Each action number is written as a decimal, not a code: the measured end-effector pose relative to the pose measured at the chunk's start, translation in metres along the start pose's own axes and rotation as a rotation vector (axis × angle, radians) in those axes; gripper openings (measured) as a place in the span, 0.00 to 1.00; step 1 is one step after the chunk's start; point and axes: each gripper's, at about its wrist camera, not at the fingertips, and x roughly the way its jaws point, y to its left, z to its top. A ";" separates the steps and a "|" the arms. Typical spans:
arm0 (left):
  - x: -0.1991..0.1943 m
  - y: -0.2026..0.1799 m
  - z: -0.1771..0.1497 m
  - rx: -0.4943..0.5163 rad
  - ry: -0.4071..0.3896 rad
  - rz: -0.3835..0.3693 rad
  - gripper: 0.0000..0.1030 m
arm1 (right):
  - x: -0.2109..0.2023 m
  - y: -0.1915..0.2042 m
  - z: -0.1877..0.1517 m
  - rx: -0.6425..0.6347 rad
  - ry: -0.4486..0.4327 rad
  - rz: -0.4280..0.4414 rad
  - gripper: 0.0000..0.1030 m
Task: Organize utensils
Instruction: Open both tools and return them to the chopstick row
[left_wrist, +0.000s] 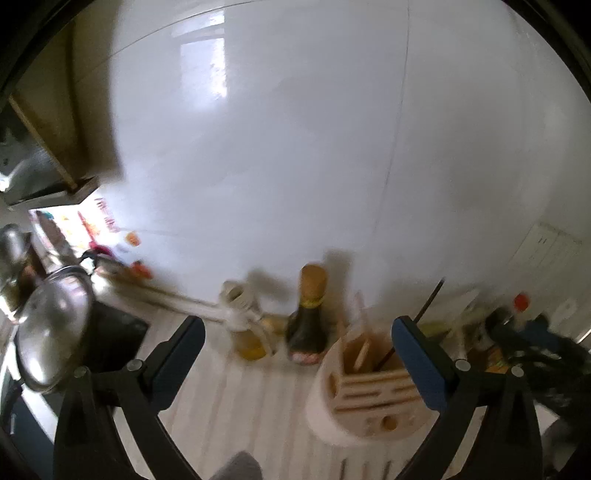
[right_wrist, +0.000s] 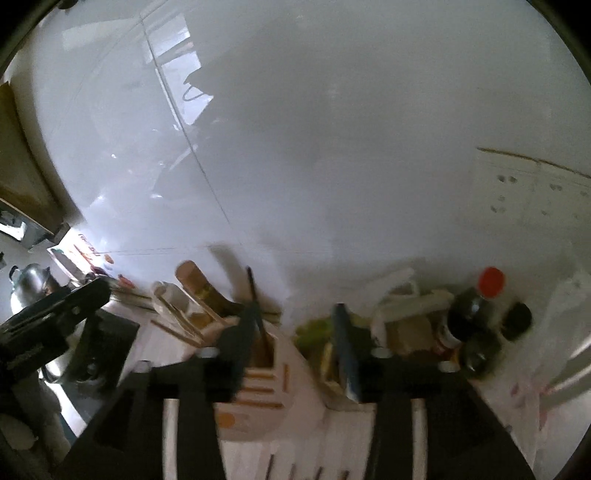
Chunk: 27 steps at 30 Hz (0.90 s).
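Observation:
A pale round utensil holder (left_wrist: 369, 398) with wooden slots stands on the white counter. It holds a dark chopstick (left_wrist: 428, 299) and a pale wooden utensil (left_wrist: 364, 350). My left gripper (left_wrist: 299, 328) is open and empty, above the counter, with the holder by its right finger. In the right wrist view the holder (right_wrist: 266, 391) sits below my right gripper (right_wrist: 295, 332), which is open and empty. A dark chopstick (right_wrist: 256, 306) stands in the holder's square slot by the left finger. Wooden chopsticks (right_wrist: 177, 328) lean left of it. The frames are blurred.
A dark sauce bottle (left_wrist: 308, 317) and an oil bottle (left_wrist: 249, 332) stand by the tiled wall. A steel pot lid (left_wrist: 51, 332) is on the stove at left. A red-capped bottle (right_wrist: 476, 306), bags and clutter fill the right. Utensil tips (right_wrist: 317, 472) lie near the front edge.

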 end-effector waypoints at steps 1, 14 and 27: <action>0.000 0.001 -0.006 0.000 0.005 0.001 1.00 | -0.003 -0.003 -0.007 0.001 0.002 -0.015 0.75; 0.043 -0.012 -0.133 0.059 0.252 0.033 1.00 | 0.020 -0.041 -0.128 0.031 0.224 -0.126 0.90; 0.097 -0.033 -0.244 0.132 0.523 0.059 0.99 | 0.086 -0.087 -0.258 0.169 0.549 -0.098 0.28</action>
